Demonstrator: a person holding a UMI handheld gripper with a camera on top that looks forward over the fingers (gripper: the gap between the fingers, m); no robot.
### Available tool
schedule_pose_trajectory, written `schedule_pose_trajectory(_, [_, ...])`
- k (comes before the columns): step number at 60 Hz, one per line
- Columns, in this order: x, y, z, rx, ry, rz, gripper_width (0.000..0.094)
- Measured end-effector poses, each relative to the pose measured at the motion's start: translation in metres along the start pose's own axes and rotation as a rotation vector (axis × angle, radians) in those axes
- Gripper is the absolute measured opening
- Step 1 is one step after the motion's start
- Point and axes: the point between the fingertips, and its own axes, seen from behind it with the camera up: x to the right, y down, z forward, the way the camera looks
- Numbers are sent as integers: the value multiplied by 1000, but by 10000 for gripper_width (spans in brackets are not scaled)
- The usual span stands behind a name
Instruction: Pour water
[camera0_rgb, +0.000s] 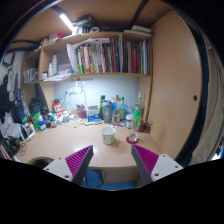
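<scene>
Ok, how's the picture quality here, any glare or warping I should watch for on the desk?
Gripper view: strong fisheye, so the bookshelf and desk edges bow; the ceiling light blows out; the cup beyond the open gripper is evenly lit but tiny.

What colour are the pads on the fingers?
Magenta pads, seen in the gripper view; fingers open.

The desk (60, 145) is pale tan wood, as are the shelf (100, 76) and the tall cabinet door (175, 85). Book spines (112, 57) show mixed reds, greens and whites. A white cup (109, 134) stands near green-tinted bottles (120, 110). The gripper's pads (146, 158) are magenta.
</scene>
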Motion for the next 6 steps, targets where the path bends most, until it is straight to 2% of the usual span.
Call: schedule_pose_trajectory(6, [-19,-4,-30,0,-22,41,854])
